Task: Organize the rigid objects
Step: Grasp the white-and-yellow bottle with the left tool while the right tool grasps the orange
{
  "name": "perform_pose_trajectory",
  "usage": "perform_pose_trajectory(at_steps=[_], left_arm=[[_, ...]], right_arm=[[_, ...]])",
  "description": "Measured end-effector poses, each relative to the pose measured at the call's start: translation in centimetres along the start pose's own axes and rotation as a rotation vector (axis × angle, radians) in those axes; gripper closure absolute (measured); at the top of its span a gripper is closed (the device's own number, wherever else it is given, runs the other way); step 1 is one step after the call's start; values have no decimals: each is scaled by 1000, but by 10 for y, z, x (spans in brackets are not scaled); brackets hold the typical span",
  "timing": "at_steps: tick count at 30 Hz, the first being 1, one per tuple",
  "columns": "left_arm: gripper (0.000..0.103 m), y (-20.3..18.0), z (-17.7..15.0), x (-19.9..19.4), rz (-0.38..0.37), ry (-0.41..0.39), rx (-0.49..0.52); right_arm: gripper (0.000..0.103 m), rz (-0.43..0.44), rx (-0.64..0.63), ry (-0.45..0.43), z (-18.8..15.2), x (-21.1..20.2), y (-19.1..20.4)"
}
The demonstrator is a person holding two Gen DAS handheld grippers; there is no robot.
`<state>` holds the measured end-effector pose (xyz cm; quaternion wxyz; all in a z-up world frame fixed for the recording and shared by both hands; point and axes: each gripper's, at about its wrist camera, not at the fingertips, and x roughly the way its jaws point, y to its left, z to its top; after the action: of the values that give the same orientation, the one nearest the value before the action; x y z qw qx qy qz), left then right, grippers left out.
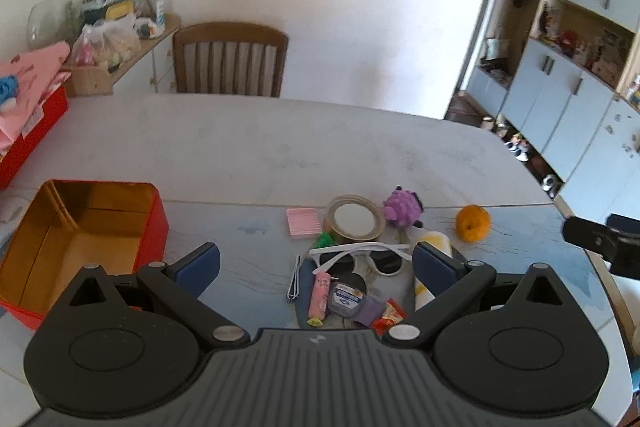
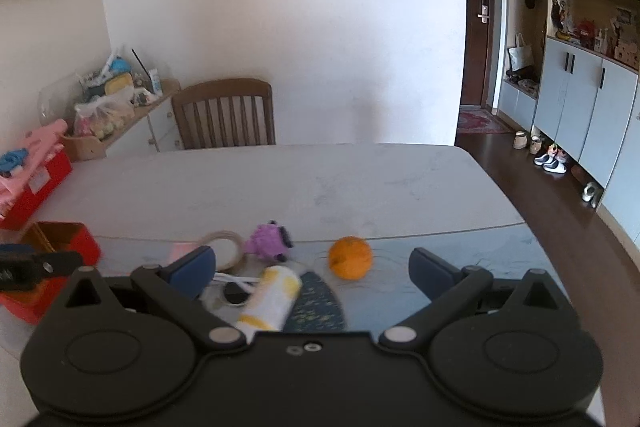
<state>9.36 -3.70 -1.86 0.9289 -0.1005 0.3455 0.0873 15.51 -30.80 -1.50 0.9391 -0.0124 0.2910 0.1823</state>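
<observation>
A pile of small objects lies on the table: white sunglasses (image 1: 360, 255), a round mirror (image 1: 354, 221), a pink ridged pad (image 1: 304, 223), a purple toy (image 1: 402, 207), an orange (image 1: 473, 223), a pink tube (image 1: 320, 297), metal tweezers (image 1: 295, 279) and a white-yellow bottle (image 2: 270, 301). An open red tin (image 1: 80, 243) with a gold inside stands at the left. My left gripper (image 1: 316, 263) is open above the pile. My right gripper (image 2: 312, 267) is open, above the bottle and the orange (image 2: 350, 257).
A wooden chair (image 1: 230, 61) stands at the table's far side. A red box with pink cloth (image 1: 28, 115) sits at the far left. A cluttered sideboard (image 1: 120, 39) is behind it. Cabinets (image 2: 580, 107) and shoes line the right wall.
</observation>
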Motion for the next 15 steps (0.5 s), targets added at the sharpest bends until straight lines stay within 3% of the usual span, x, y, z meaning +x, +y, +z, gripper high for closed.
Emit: perform_pose_trajectory(at_steps=[6, 15], left_arm=[[0, 7, -2, 28, 85, 34, -20], [0, -1, -18, 58, 64, 107, 9]], right_arm=[[0, -22, -34, 51, 1, 31, -29], [1, 11, -73, 122, 9, 78, -57]])
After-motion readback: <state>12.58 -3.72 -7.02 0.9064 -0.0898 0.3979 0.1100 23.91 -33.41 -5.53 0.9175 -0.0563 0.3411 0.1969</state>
